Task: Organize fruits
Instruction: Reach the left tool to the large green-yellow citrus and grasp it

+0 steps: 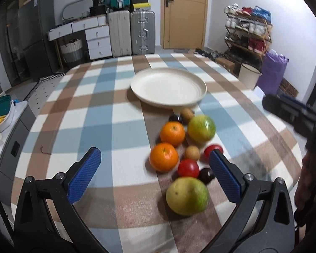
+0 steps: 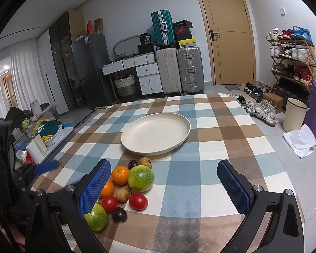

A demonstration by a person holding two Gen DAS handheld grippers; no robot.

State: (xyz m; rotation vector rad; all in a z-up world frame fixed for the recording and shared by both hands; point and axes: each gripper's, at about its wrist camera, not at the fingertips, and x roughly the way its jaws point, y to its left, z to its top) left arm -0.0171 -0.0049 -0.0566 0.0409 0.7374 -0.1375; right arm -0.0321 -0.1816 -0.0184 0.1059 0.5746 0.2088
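"Where is all the fruit?"

"It sits in one bunch on the table (image 2: 210,126), close to the near edge. There are two oranges. One orange (image 1: 172,133) is farther back and the other orange (image 1: 164,157) is nearer. There are two big green fruits too. One green fruit (image 1: 201,128) is beside the far orange, and the other green fruit (image 1: 187,196) is the closest of all. Two red tomatoes, two dark plums and two little brown fruits sit in between."

"Is any fruit on the plate?"

"No. The plate (image 2: 137,147) is bare. It waits near the middle of the table, just behind the bunch. I think the fruit is meant to go on it, so the job has not really started."

"What are the grabbers doing?"

"The left gripper (image 1: 154,175) is wide open with nothing in it. It hangs above the near fruit, and I guess it wants the near orange or a tomato (image 1: 188,168). The right gripper (image 2: 164,186) is wide open too, and it holds nothing. It hangs just to the right of the bunch, maybe to keep out of the way."

"Could something roll?"

"Maybe. The fruits are round and touch each other, so a bump could push one toward the edge."
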